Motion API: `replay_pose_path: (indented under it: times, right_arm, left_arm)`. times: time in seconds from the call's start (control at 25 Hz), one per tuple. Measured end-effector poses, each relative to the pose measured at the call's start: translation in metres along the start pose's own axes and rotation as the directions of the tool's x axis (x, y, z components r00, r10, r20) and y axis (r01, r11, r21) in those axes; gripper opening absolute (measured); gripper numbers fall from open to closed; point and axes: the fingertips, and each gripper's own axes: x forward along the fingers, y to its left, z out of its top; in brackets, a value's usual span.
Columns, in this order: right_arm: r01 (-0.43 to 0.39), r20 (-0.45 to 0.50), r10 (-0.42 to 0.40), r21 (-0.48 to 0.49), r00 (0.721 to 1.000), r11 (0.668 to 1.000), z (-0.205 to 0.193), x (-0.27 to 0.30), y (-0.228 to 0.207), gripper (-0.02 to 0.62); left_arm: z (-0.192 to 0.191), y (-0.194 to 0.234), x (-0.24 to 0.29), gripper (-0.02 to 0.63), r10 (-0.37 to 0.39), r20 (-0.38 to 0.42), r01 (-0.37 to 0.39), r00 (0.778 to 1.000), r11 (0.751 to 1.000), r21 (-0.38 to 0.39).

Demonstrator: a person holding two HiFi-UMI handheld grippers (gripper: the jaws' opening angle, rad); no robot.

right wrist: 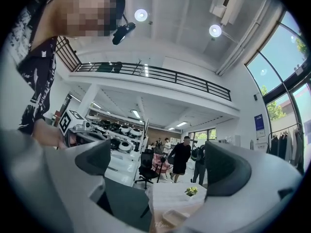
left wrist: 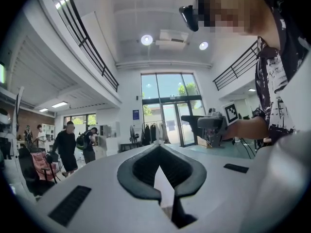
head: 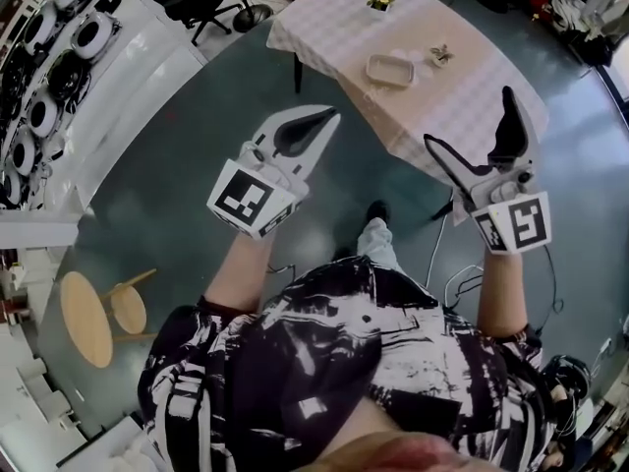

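Head view: tray [head: 390, 70] on table [head: 324, 23] lay upper centre, beyond both grippers.
Left gripper [head: 326, 116]: jaws met, empty.
Right gripper [head: 470, 118]: jaws stood apart, empty, faced tray.

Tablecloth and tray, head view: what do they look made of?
Tablecloth: likely woven fabric, matte, with a pale checked print; it drapes and folds over the edge. Tray: pale and smooth with a raised rim, perhaps plastic or ceramic; too small to tell which.
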Motion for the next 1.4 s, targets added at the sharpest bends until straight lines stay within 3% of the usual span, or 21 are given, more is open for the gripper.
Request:
replay_pose_path:
  times: [0.48,0.72,0.92,1.12,1.4]
  right_arm:
    - [-0.046,-0.02,0.048,0.058,0.999,0.997,-0.1,0.097,-0.181,0.575]
    - [-0.074,-0.02,0.076,0.102,0.997,0.992,-0.142,0.137,-0.249,0.575]
    - [-0.074,-0.01,0.076,0.117,0.997,0.99,-0.163,0.159,-0.276,0.575]
    - [-0.037,-0.033,0.041,0.12,0.999,0.992,-0.171,0.175,-0.291,0.574]
    - [0.025,-0.144,-0.003,0.155,0.99,0.988,-0.213,0.192,-0.29,0.574]
  left_arm:
    - [-0.028,0.095,0.196,0.0,0.024,-0.045,-0.023,0.999,0.999,0.023]
    - [-0.045,0.124,0.259,0.0,0.043,-0.095,-0.041,0.995,0.999,0.024]
    - [-0.06,0.147,0.285,0.0,0.057,-0.123,-0.055,0.991,0.998,0.025]
    - [-0.059,0.163,0.301,0.0,0.018,-0.119,-0.016,0.993,1.0,0.016]
    - [-0.066,0.183,0.307,0.0,-0.064,-0.107,0.062,0.992,0.998,-0.023]
